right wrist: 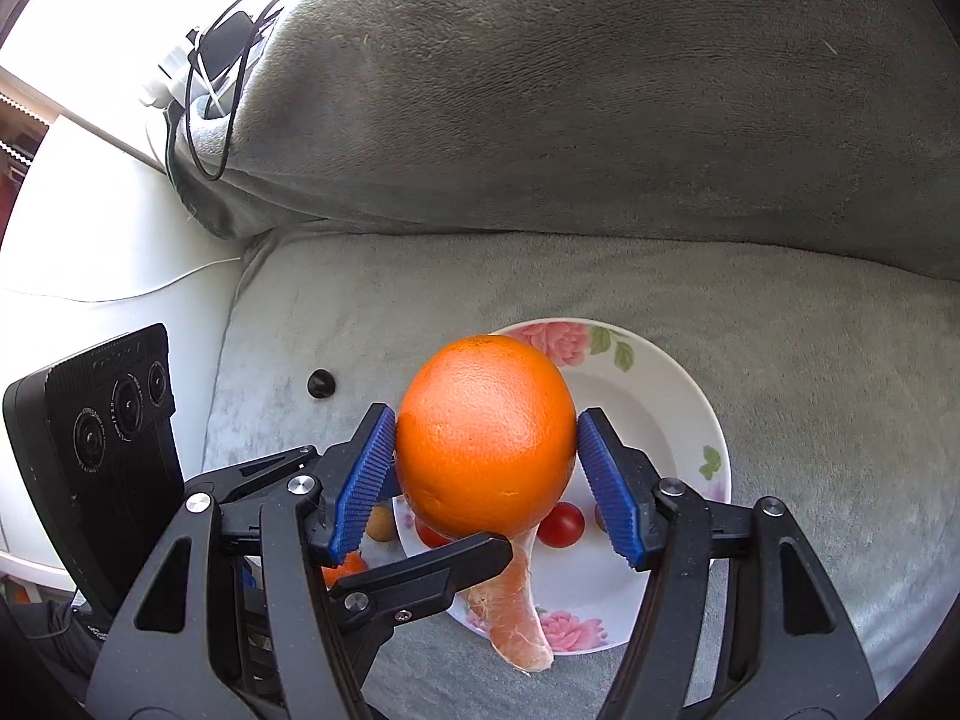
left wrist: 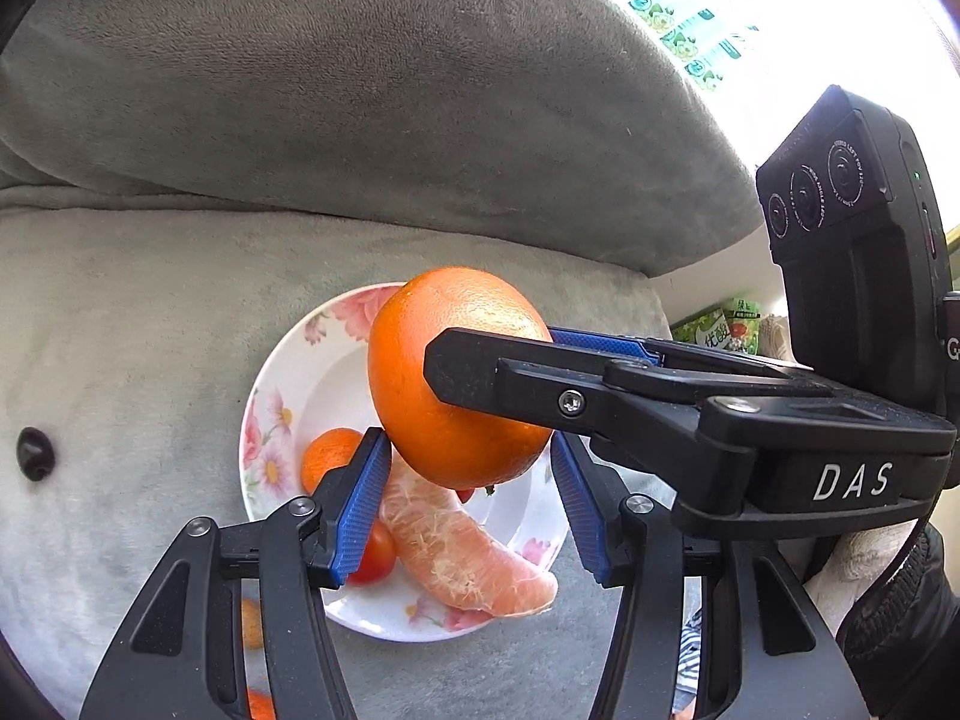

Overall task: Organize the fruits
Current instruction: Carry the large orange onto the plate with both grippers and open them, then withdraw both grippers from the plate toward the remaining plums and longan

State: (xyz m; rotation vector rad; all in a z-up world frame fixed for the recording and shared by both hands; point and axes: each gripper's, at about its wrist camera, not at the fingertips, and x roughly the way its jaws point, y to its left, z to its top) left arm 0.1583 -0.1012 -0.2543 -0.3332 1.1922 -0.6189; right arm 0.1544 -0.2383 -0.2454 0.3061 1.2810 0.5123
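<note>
A big orange [left wrist: 456,378] [right wrist: 486,438] hangs above a white flowered plate [left wrist: 264,420] [right wrist: 708,420] on a grey sofa seat. My right gripper [right wrist: 486,450] [left wrist: 492,348] is shut on it, with its blue pads pressed against both sides. My left gripper [left wrist: 468,474] comes in crosswise and also grips the orange's lower part; one of its fingers [right wrist: 420,570] shows under the fruit. On the plate lie a peeled citrus segment [left wrist: 456,552] [right wrist: 516,618], cherry tomatoes [left wrist: 375,552] [right wrist: 561,525] and a small mandarin [left wrist: 330,456].
A thick grey back cushion [left wrist: 360,90] [right wrist: 600,90] rises behind the seat. There is a black button [left wrist: 35,453] [right wrist: 321,384] in the seat fabric. A white ledge with cables and a charger [right wrist: 222,48] lies to the left. A gloved hand [left wrist: 864,570] holds the right gripper.
</note>
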